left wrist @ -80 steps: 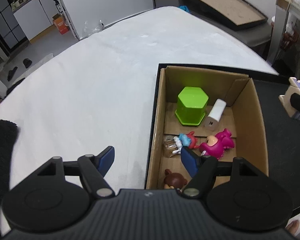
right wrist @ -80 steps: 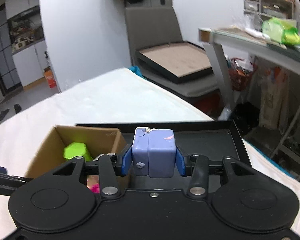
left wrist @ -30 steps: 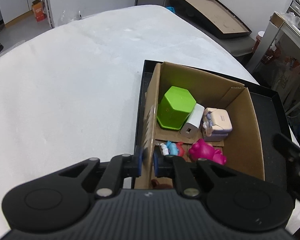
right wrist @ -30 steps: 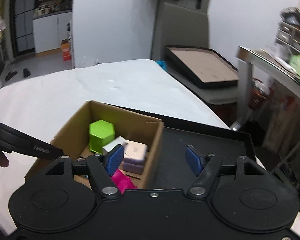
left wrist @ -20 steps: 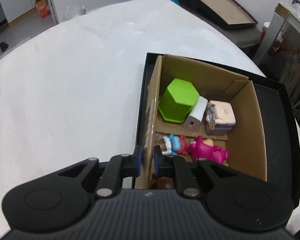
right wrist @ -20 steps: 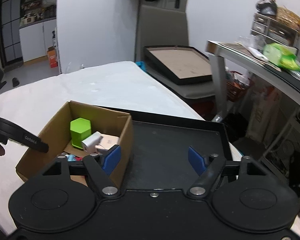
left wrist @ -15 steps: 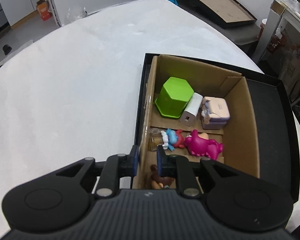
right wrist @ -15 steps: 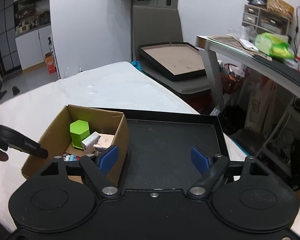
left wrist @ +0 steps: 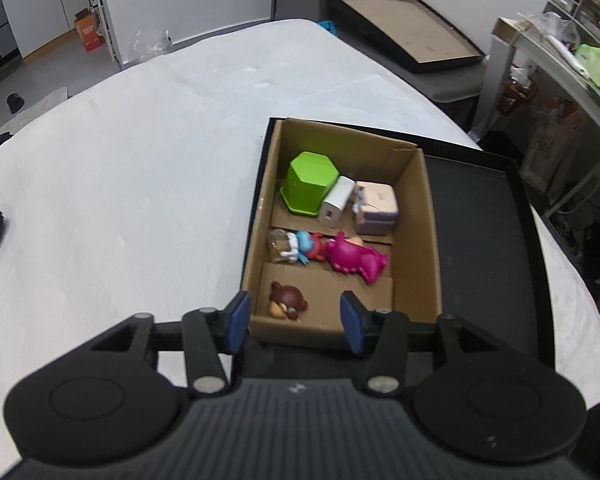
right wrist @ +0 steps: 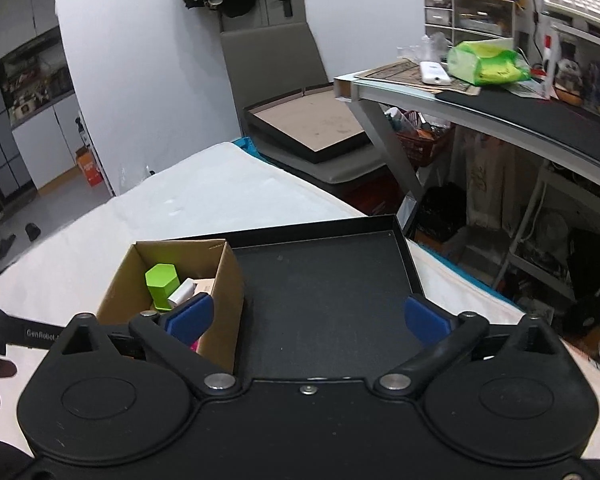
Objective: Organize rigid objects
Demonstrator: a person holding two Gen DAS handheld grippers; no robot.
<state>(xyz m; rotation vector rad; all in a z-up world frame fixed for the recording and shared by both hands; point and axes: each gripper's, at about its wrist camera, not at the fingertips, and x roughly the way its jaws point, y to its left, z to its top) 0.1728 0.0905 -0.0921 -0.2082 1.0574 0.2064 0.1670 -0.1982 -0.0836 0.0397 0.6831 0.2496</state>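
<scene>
White cloth covers the broad tabletop (left wrist: 140,168), and on its right side lies a shallow black rectangular tray (left wrist: 480,216) with its dark floor bare. Against the tray's left wall stands an open brown cardboard box (left wrist: 420,240) that holds every toy in view: at the far end a lime-green hexagonal plastic block (left wrist: 310,186), a white rectangular charger-like block (left wrist: 337,204) and a pale lilac cube toy (left wrist: 376,208); nearer, a magenta animal figure (left wrist: 354,258), a small blue-and-red figure (left wrist: 306,246) and a brown bear figure (left wrist: 286,298). Sorting looks nearly or wholly finished, since nothing loose shows on tray or cloth.

Both grippers are empty. The left gripper (left wrist: 296,322) hovers over the box's near wall, its fingers having just spread partway; the right gripper (right wrist: 306,318) sits above the tray, its fingers just opened wide.

The box's near corner is hidden behind the left gripper, and a clear item beside the blue figure is too small to identify.
</scene>
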